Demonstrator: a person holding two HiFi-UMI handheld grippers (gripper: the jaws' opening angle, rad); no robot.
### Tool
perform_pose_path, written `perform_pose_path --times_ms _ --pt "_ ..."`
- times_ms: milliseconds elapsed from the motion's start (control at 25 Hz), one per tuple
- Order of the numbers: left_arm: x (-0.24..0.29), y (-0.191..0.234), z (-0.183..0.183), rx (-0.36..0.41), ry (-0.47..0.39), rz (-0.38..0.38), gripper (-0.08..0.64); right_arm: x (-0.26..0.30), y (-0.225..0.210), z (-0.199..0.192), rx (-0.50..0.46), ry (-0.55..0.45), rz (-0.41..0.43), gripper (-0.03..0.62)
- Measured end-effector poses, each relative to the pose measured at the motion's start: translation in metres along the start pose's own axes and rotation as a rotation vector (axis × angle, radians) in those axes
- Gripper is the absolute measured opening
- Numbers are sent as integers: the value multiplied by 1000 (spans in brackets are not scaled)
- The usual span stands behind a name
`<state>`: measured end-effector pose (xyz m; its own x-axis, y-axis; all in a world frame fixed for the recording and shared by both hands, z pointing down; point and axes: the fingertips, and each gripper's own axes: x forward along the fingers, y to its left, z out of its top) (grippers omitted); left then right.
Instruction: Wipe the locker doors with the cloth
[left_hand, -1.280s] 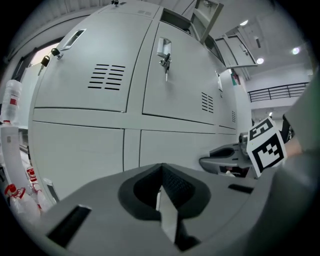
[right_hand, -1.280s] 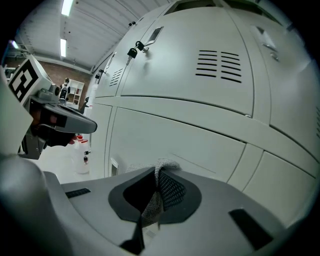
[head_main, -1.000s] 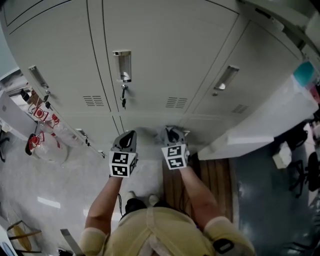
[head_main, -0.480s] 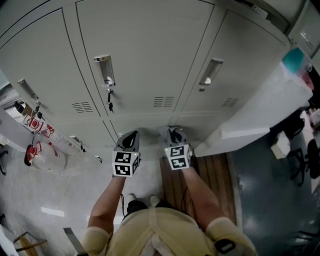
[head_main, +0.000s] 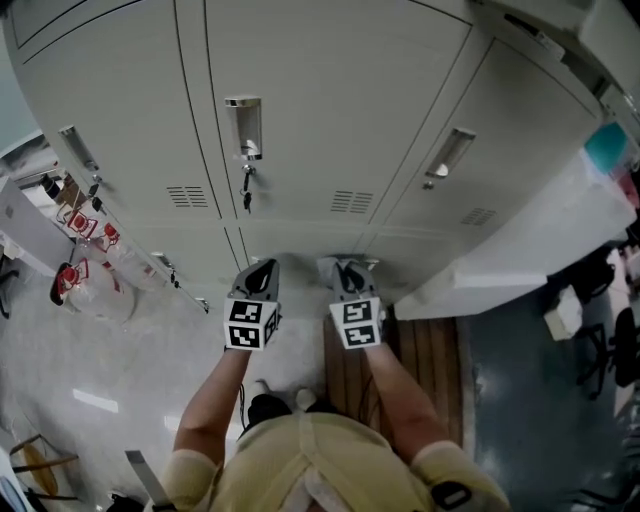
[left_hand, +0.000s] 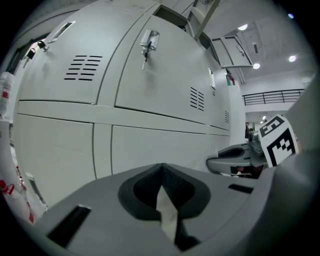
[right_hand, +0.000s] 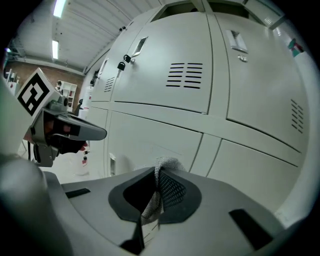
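While right gripper (head_main: 346, 266) pinches cloth (right_hand: 168, 164) | locker doors (head_main: 330, 120) near ahead

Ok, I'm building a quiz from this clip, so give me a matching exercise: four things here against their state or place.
1 left gripper
2 right gripper
3 keys
4 wooden boards

A flat on the floor
B jaws together, no cloth
C hanging at the middle locker door
D jaws shut on the cloth

Pairs: 1-B, 2-D, 3-C, 4-A
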<state>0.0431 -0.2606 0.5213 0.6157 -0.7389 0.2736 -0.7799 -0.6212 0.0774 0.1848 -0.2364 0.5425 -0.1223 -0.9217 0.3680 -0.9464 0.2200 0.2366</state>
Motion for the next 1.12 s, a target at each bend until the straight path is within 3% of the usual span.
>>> perform_pose_path --times_ms 560,1120 --pt "-73 81 -33 -82 19 206 2 41 120 13 -62 7 248 5" --pt "-103 123 -60 -105 45 293 2 85 179 12 -124 38 343 5"
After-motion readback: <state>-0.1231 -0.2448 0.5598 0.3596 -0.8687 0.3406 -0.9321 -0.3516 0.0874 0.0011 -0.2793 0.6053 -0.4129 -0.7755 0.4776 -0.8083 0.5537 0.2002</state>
